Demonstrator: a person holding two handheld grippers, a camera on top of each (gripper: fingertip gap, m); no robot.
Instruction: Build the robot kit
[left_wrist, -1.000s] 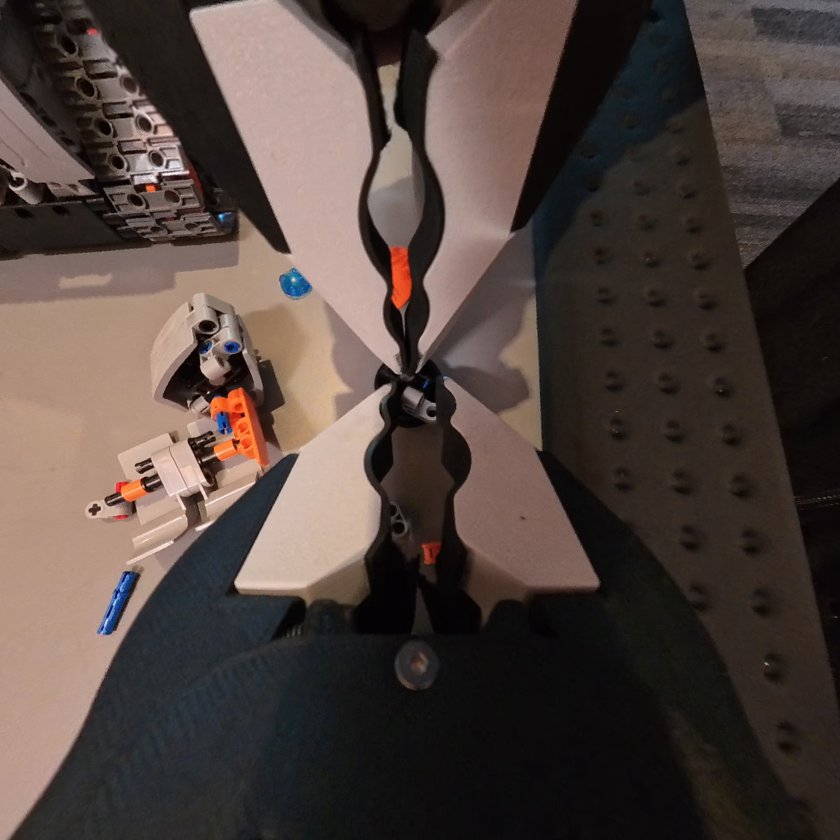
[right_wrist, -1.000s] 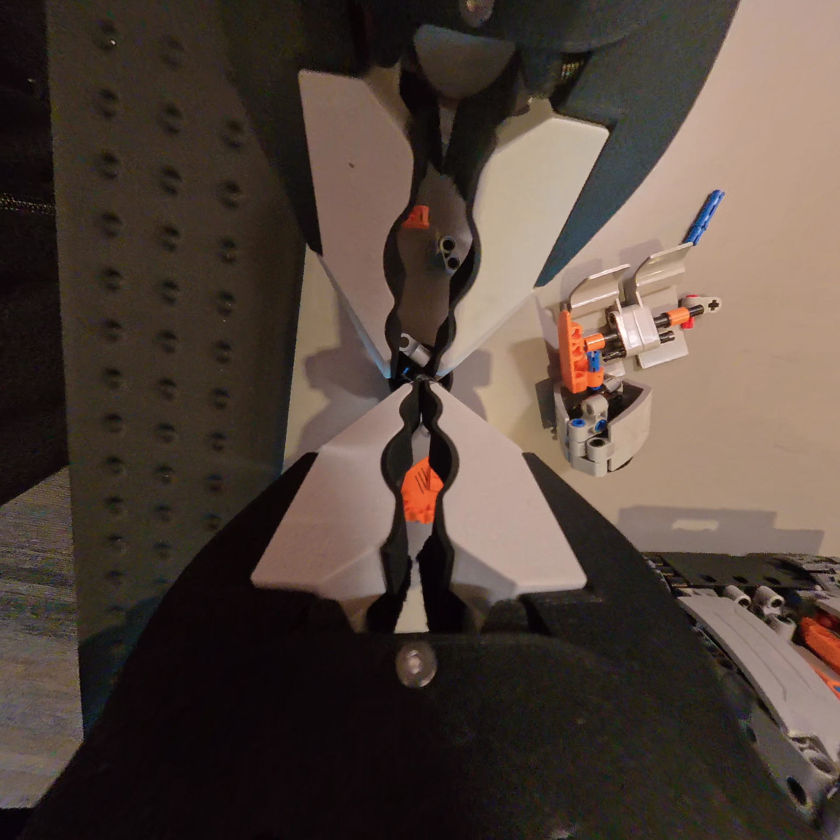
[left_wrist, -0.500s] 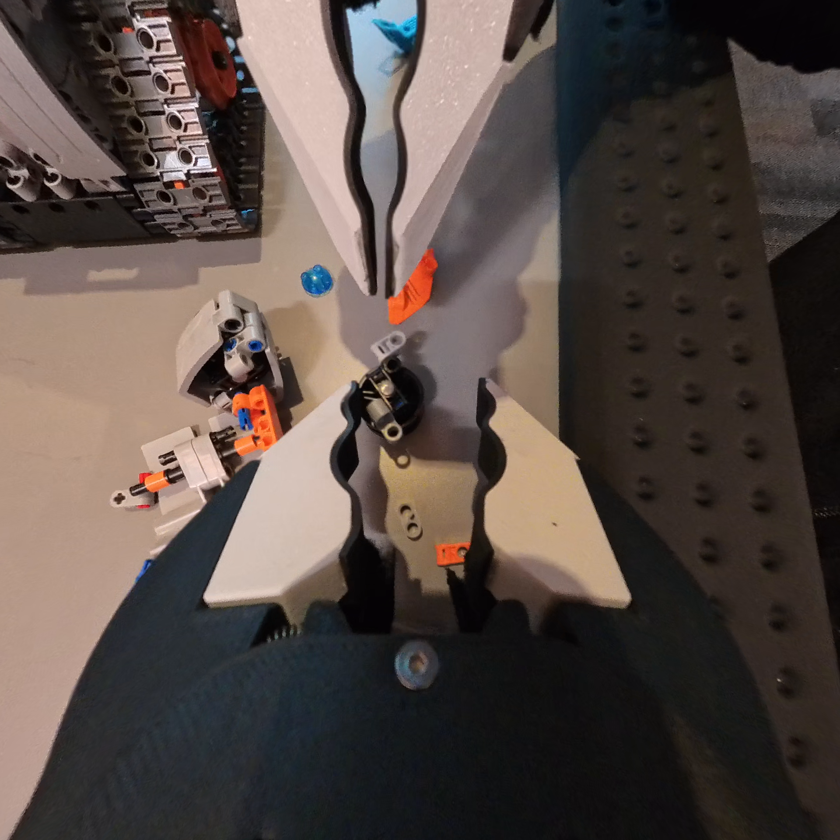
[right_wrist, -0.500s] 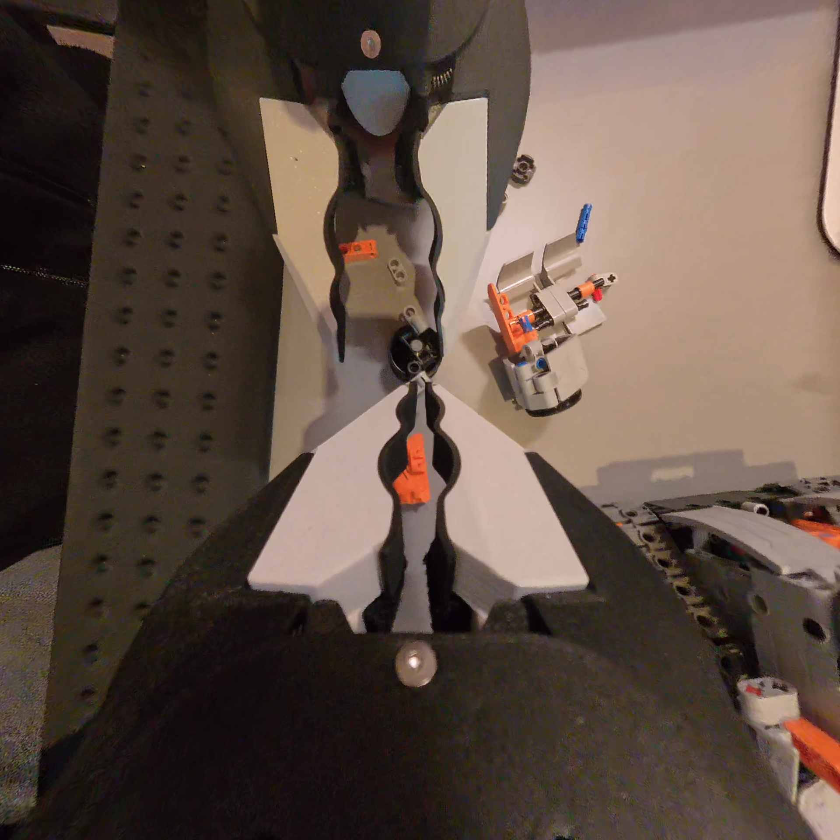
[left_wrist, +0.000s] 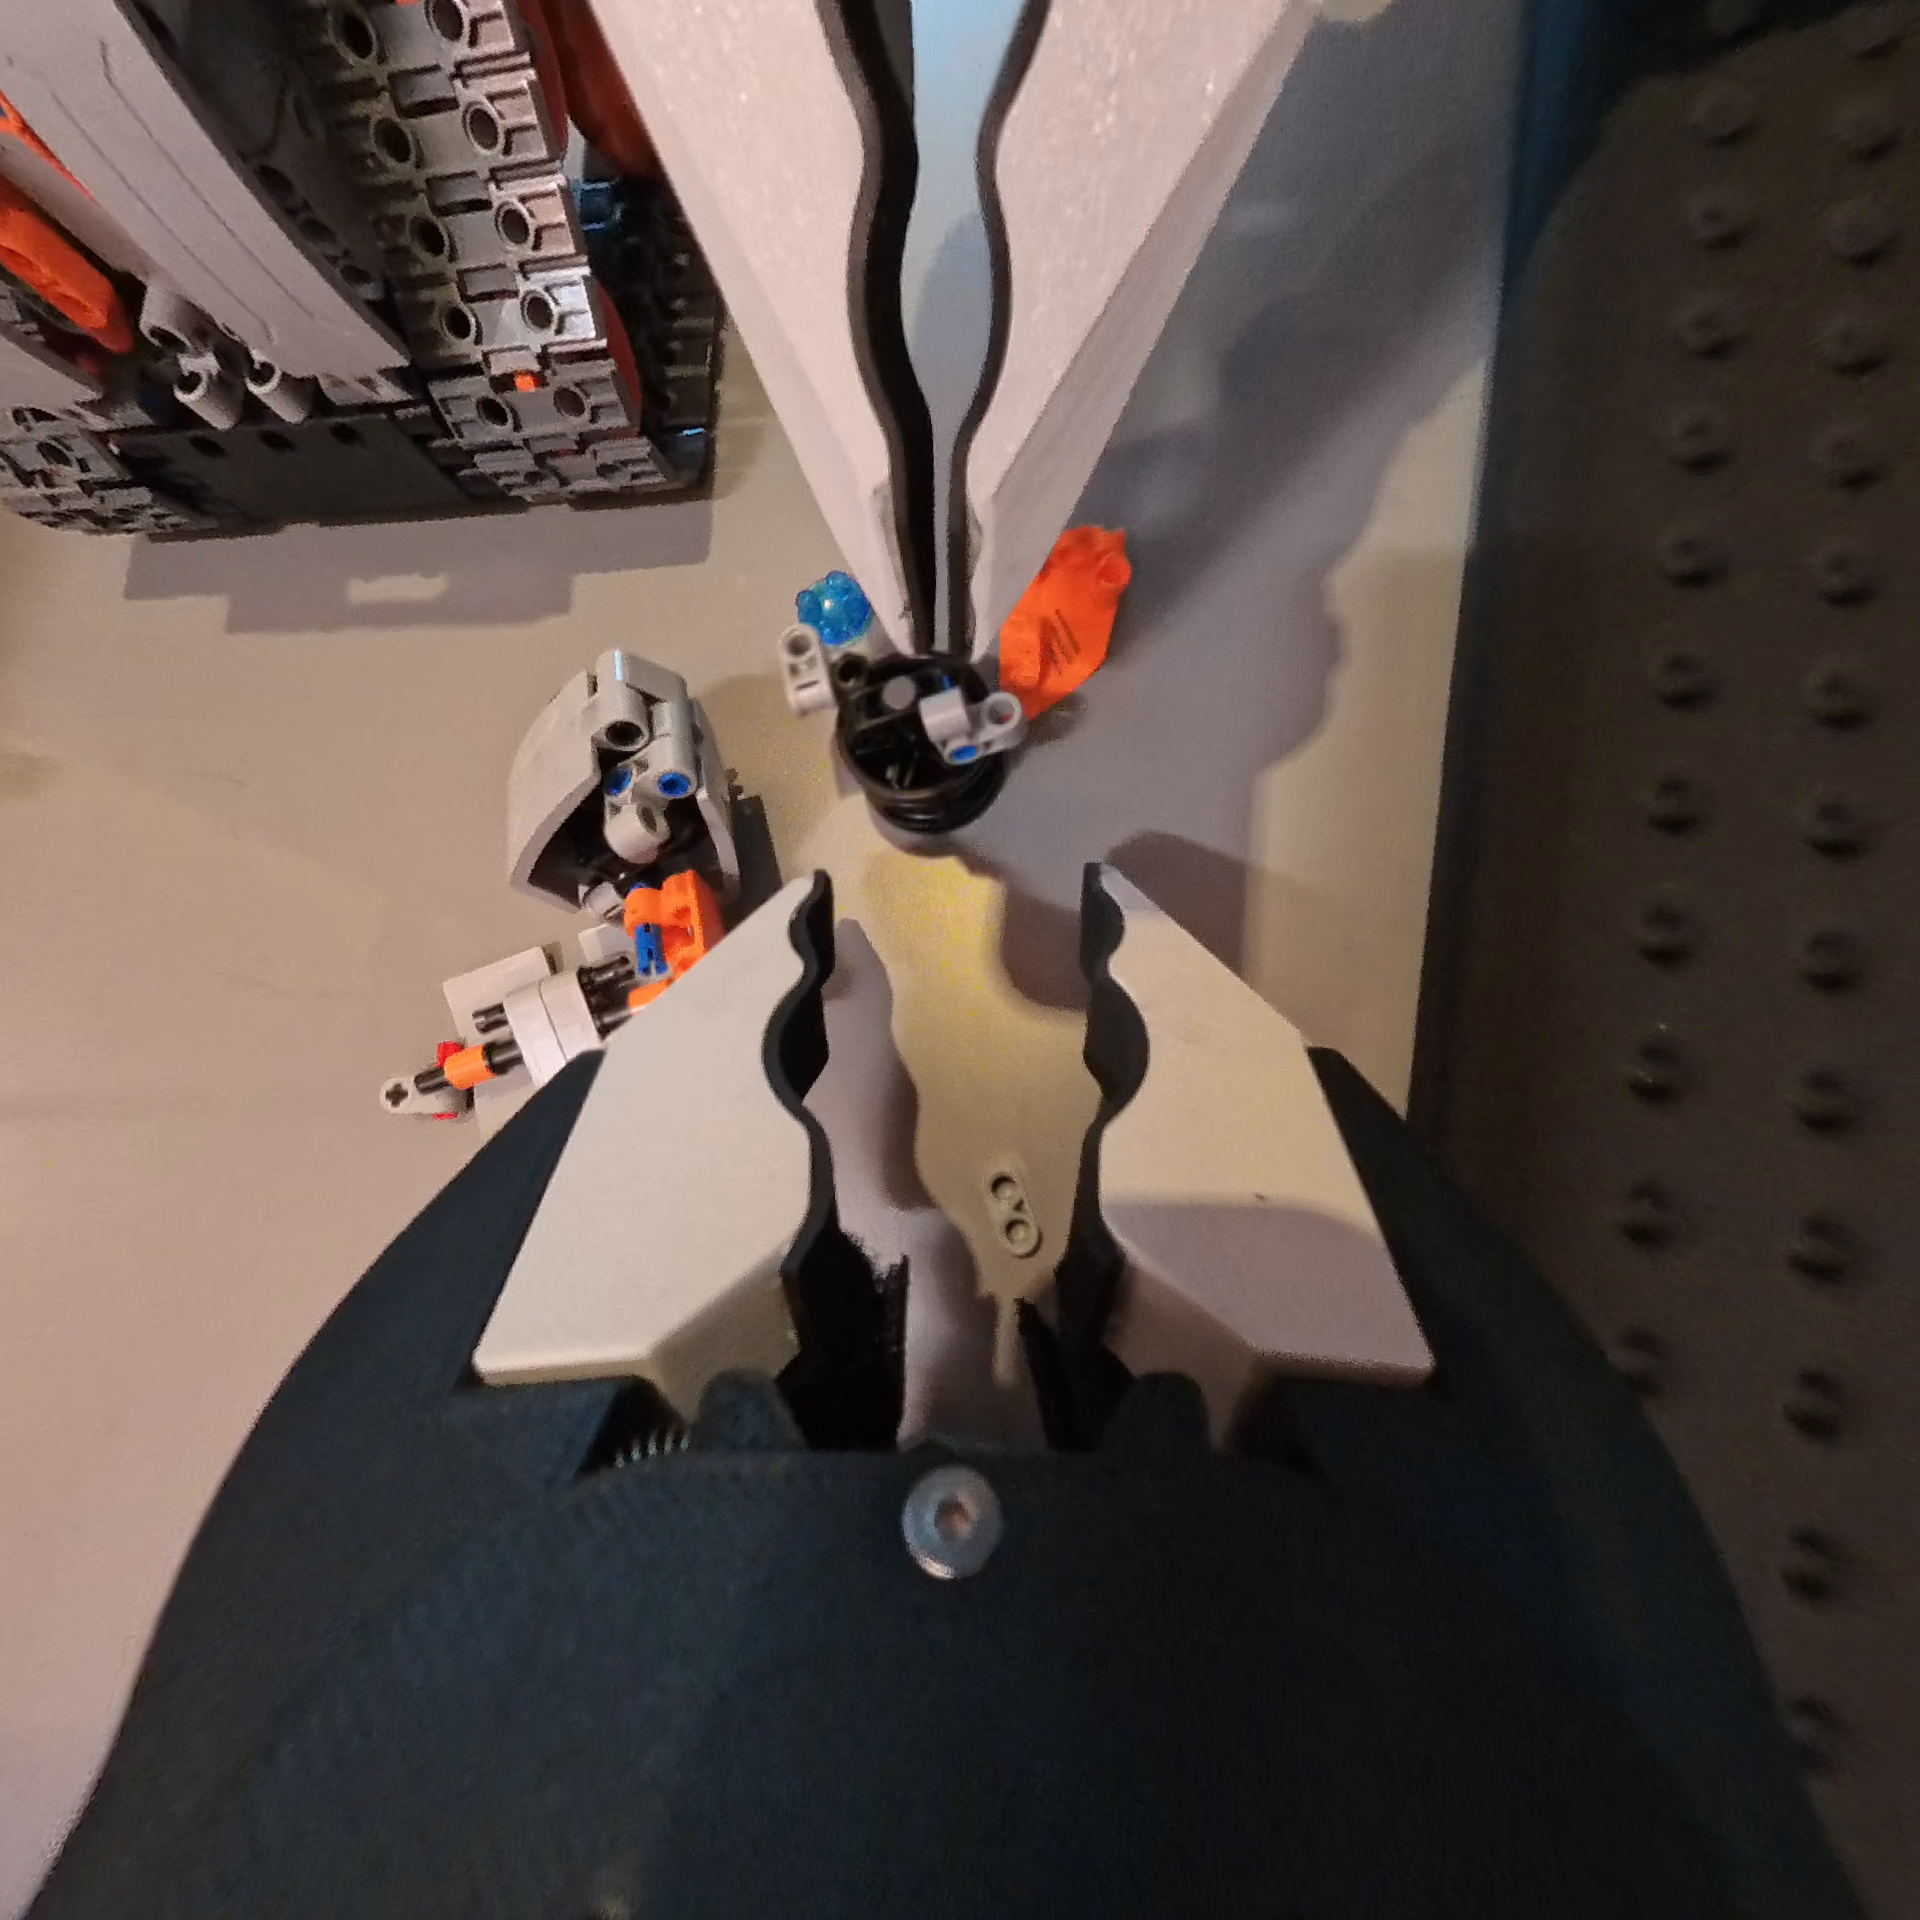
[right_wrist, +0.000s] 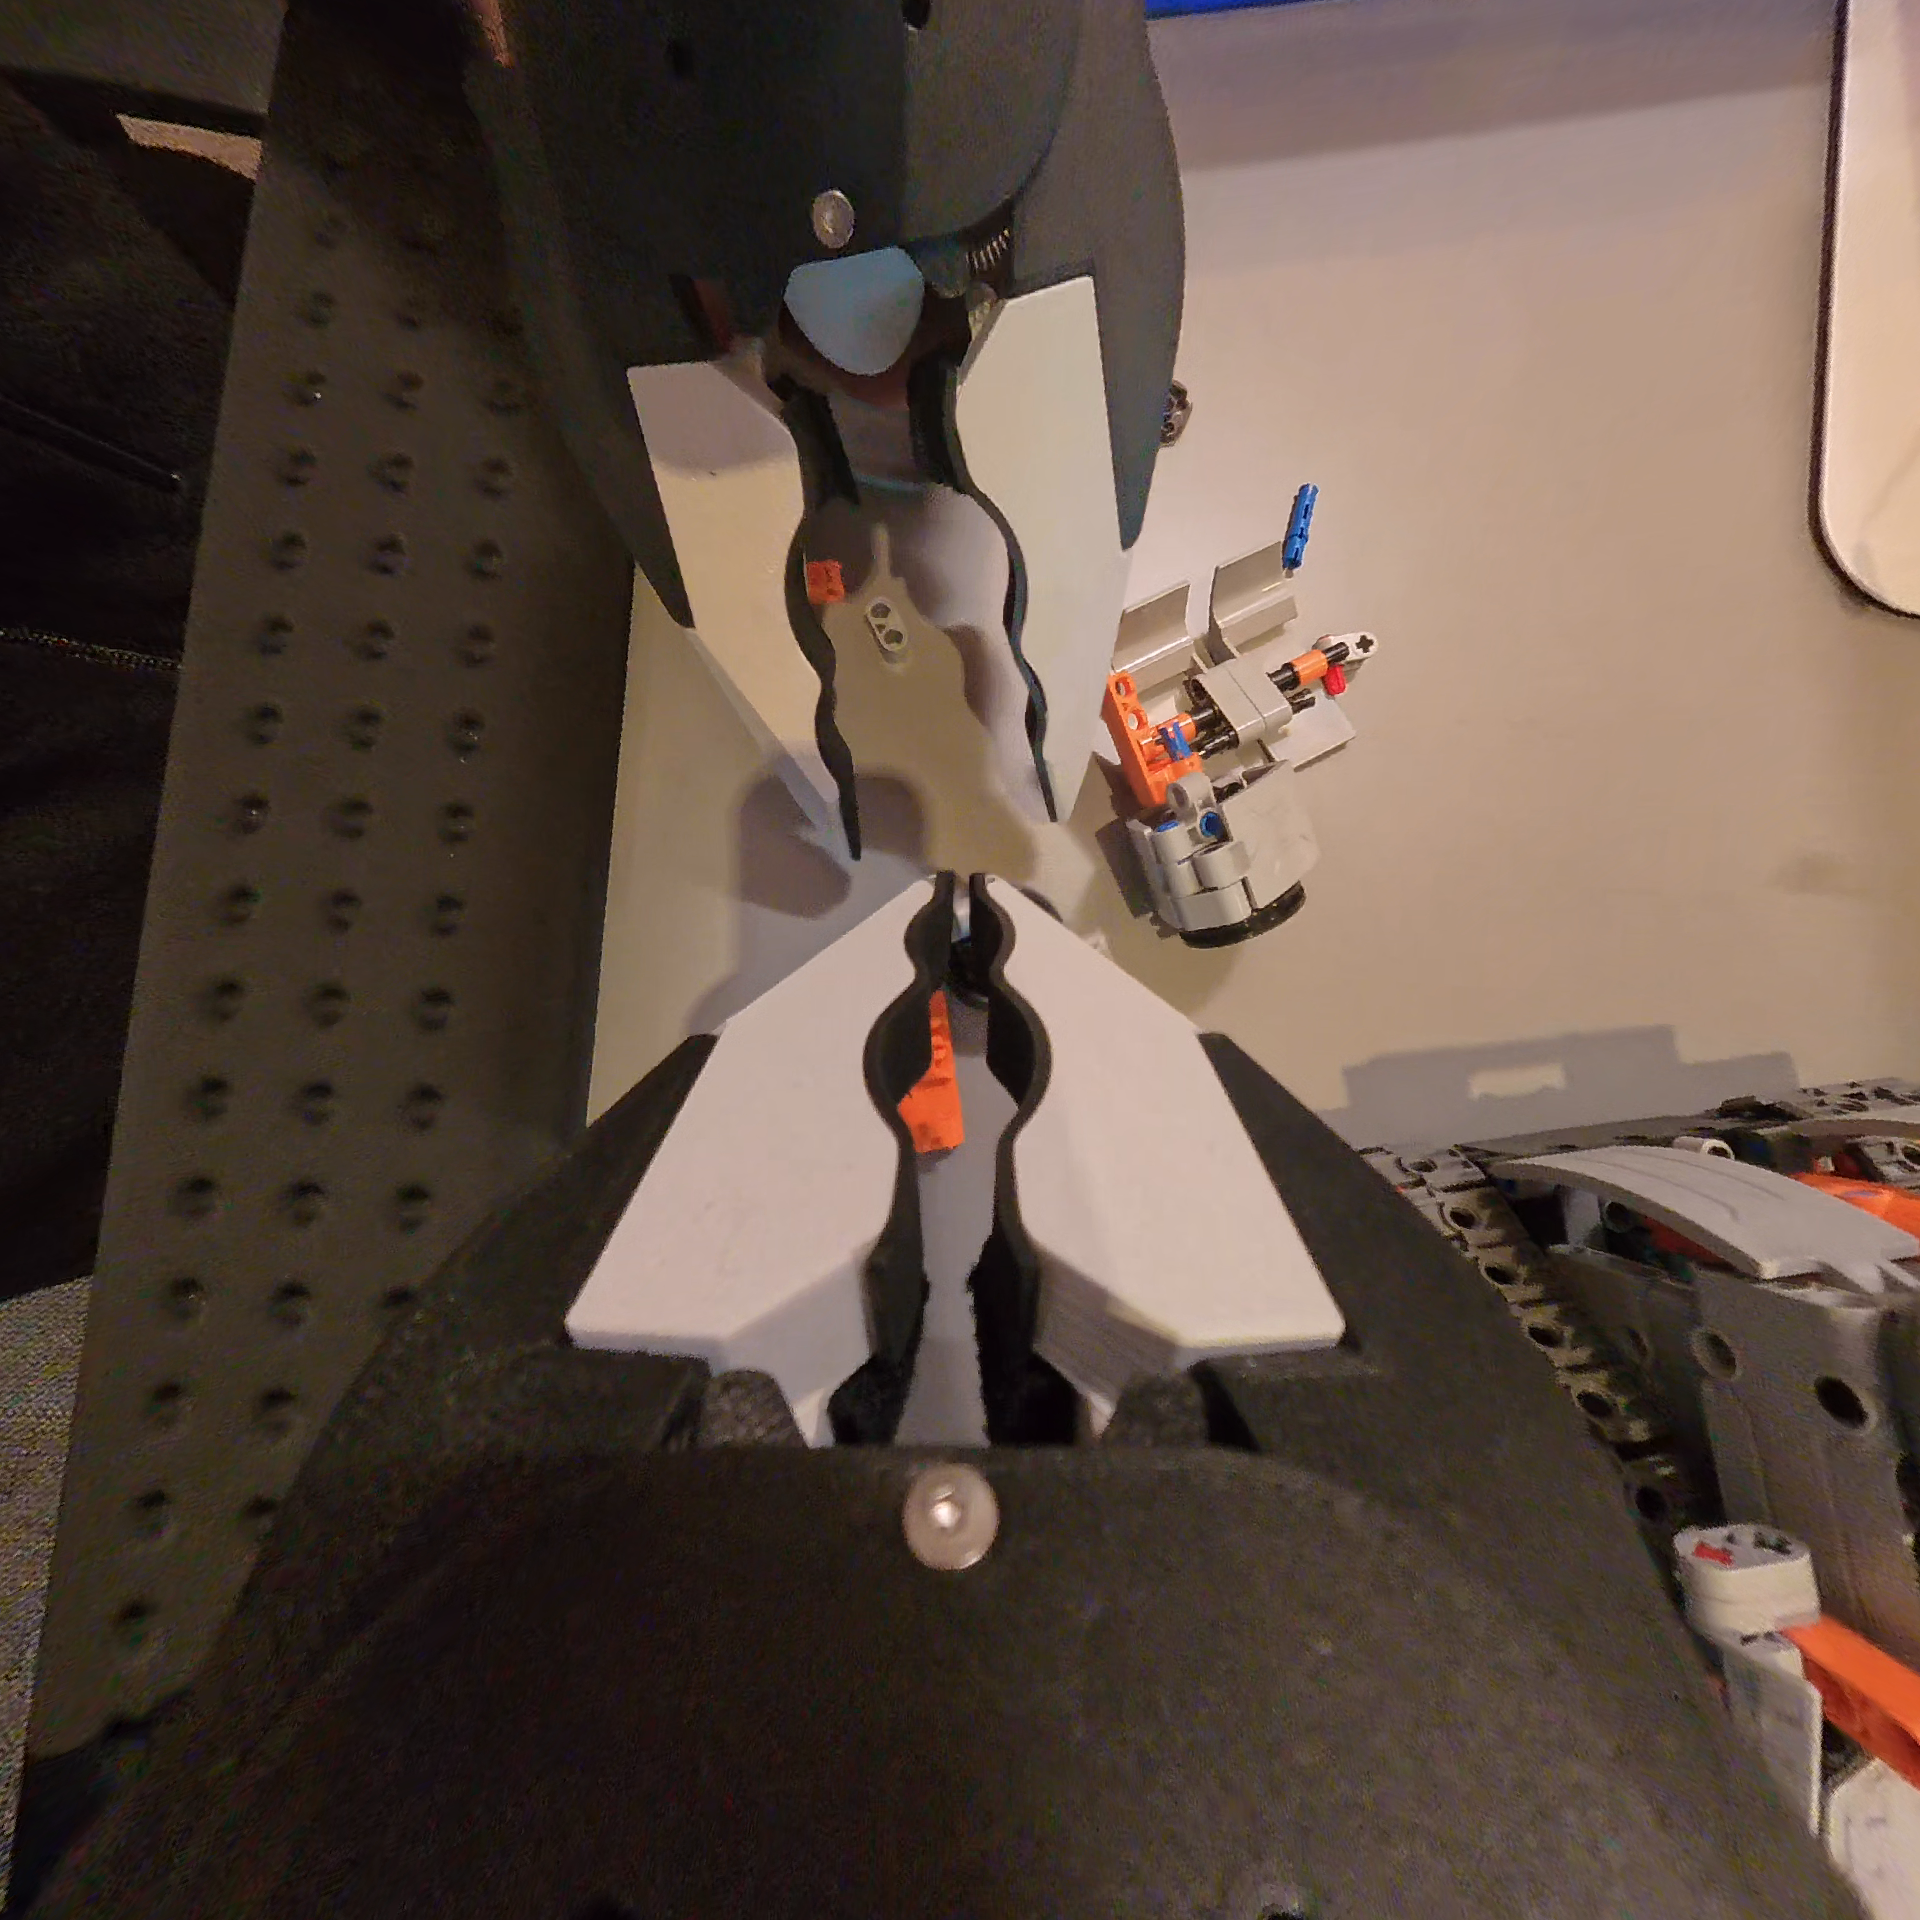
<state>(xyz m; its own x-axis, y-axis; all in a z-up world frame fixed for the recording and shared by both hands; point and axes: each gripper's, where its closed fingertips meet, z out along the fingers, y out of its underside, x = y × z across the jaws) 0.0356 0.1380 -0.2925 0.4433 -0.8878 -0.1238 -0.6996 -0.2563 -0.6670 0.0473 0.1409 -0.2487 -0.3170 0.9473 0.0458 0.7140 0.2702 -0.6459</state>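
Overhead, right gripper (left_wrist: 940, 623) jaws pinch an upright black wheel assembly (left_wrist: 920, 743); left gripper (left_wrist: 956, 904) jaws spread.

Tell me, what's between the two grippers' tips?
A black round piece with grey connectors sits between the open left gripper and the right gripper, whose tips pinch its top; the left wrist view shows it.

Beige tabletop (left_wrist: 208, 935) in warm light, dark perforated panel (left_wrist: 1714, 727) alongside.
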